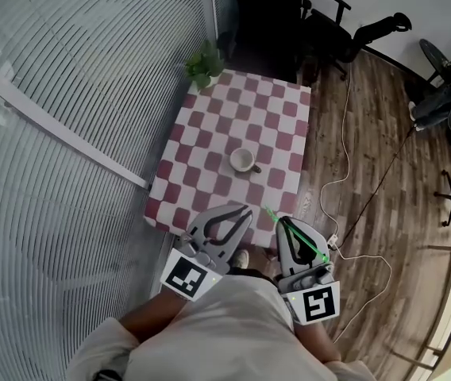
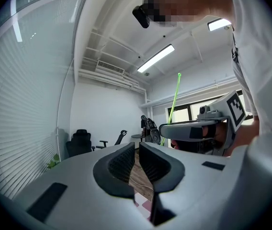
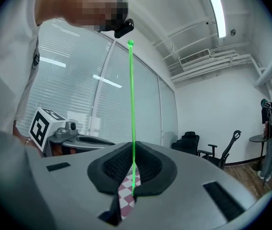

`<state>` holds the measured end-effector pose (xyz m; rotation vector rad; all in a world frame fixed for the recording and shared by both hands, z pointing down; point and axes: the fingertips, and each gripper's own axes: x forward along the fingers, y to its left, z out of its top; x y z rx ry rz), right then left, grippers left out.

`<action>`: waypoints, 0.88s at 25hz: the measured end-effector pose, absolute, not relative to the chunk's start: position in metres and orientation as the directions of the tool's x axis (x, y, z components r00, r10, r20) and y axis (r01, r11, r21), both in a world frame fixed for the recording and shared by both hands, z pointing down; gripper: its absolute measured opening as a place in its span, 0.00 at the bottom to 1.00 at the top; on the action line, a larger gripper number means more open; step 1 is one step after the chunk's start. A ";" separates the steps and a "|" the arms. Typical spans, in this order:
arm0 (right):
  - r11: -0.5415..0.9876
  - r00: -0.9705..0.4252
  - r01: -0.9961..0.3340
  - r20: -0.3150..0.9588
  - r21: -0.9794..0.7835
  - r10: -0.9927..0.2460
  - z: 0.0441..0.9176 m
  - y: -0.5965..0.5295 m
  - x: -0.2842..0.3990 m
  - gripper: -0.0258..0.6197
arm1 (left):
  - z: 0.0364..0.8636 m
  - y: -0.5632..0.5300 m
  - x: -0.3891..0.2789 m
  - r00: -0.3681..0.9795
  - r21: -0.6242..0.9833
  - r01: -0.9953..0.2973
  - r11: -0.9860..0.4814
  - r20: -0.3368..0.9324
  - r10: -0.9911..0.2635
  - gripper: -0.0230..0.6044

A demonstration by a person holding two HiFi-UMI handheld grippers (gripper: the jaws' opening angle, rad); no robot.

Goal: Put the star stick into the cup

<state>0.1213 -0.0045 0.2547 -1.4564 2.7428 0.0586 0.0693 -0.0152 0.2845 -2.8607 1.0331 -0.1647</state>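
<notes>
1. The right hand-held gripper (image 3: 132, 166) was closed on the star stick (image 3: 131, 104). Its pads pinched the thin green shaft near the lower end. A short stub showed below the jaws, and the long part rose steeply above them.
2. A small knob topped the raised end. Whether it was the star could not be made out.
3. The left hand-held gripper (image 2: 137, 150) had its jaws drawn together with nothing between them. It was held just beside the right one and took no part.
4. The cup (image 1: 244, 160) stood upright on the checked desk (image 1: 210, 133), ahead of both hand-held grippers and well apart from them. It appeared empty.
5. Judgement: the stick was secured, and the step in hand was the carry toward the cup. Insertion had not begun.
6. Judgement: the next move called for reaching the right hand-held gripper forward until the stub hung over the cup mouth, lowering it inside the rim, and only then parting the jaws.
7. Judgement: the long, top-heavy shaft would likely lean on the rim, so a low release seemed advisable.
</notes>
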 end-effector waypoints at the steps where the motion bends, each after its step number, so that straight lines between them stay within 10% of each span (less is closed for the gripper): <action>1: 0.555 -0.555 -0.832 -0.050 0.017 -0.830 0.254 -0.007 0.121 0.10 | 0.285 -0.018 0.069 0.768 -0.125 -0.626 -0.769 0.069 -0.637 0.12; 22: 0.508 -0.508 -0.861 -0.032 0.011 -0.861 0.260 -0.067 0.086 0.10 | 0.297 -0.080 0.029 0.796 -0.079 -0.596 -0.799 0.071 -0.601 0.12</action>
